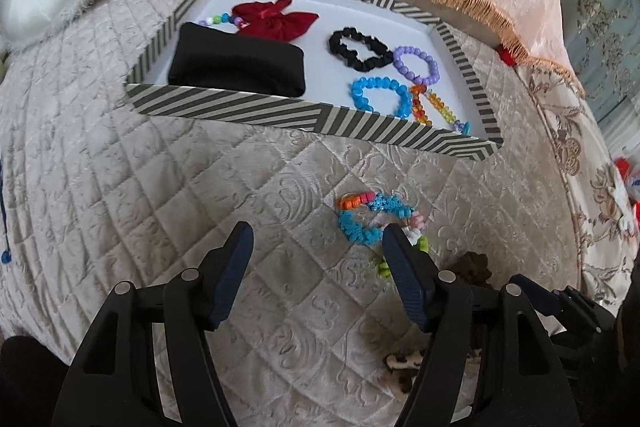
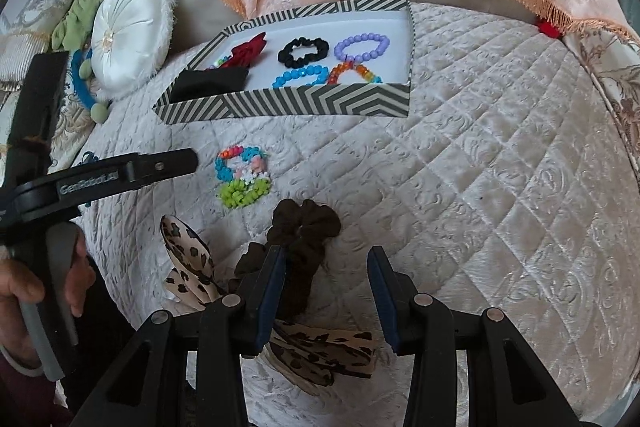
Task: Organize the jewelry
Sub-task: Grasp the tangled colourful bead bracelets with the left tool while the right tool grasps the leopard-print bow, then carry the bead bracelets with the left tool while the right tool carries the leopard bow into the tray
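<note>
Left gripper [image 1: 316, 243] spread wide, empty, low centre of frame over quilt [image 1: 120, 187]. Right gripper [image 2: 326, 267] parted, gripping nothing, beside brown scrunchie [image 2: 304, 223]. Next: closing on colourful bracelet [image 1: 368, 219], lower centre, then carrying to striped box [image 1: 280, 111] above.

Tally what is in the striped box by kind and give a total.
In the striped box:
Bead bracelets: 4 (purple, blue, orange-rainbow, multicolour one partly hidden behind the red bow)
Black scrunchie: 1
Red bow: 1
Black folded cloth piece: 1
Total: 7
</note>
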### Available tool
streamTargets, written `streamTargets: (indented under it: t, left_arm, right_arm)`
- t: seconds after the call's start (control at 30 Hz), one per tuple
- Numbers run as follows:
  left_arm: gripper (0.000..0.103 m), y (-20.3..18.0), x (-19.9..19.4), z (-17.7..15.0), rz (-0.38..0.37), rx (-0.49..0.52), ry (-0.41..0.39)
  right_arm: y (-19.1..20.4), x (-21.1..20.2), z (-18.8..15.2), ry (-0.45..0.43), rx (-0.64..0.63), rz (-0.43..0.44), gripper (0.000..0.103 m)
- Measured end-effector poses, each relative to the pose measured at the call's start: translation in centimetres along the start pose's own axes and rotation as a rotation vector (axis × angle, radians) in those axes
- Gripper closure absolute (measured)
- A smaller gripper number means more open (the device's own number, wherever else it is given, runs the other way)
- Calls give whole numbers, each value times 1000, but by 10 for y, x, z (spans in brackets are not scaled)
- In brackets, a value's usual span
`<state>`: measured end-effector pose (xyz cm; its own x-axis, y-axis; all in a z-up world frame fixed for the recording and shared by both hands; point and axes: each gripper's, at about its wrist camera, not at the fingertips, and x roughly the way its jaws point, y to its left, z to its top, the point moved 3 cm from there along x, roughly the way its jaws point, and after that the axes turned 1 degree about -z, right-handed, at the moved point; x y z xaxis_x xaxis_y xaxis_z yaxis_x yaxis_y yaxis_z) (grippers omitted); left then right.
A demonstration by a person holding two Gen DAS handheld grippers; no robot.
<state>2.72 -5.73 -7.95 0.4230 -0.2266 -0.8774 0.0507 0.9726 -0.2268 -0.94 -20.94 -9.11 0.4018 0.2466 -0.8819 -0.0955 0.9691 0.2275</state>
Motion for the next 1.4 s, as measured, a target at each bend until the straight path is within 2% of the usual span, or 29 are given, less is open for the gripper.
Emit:
streamTargets:
  t: [0.7, 0.9, 0.97, 1.0, 1.03, 1.1, 1.13, 1.23, 1.4]
  left_arm:
    - [36, -10, 29, 5, 53, 63, 36]
    - [37, -16, 34, 7, 43, 99, 19]
    - [48, -19, 35, 7, 37, 115, 12]
    - [62, -19, 35, 7, 42, 123, 5]
    - [72, -19, 37, 8, 47, 128, 4]
    - [82, -18, 37, 9, 55, 136, -2]
    - [93, -16, 37, 10, 51, 136, -6]
    - [93, -12, 31, 12, -3, 105, 1]
    - [93, -11, -2, 21, -44, 81, -57]
  right_arm:
    - [3, 16, 1, 25, -14, 28, 60]
    - [-2, 18, -1, -11, 19, 71, 60]
    - [-2, 19, -1, -18, 12, 74, 63]
    - [-2, 20, -1, -21, 5, 72, 66]
    - [-2, 20, -1, -25, -2, 72, 74]
    - [0, 20, -2, -30, -14, 75, 82]
    - [1, 19, -2, -33, -18, 78, 86]
    - [4, 17, -2, -44, -31, 80, 89]
    - [10, -9, 8, -110, -49, 99, 90]
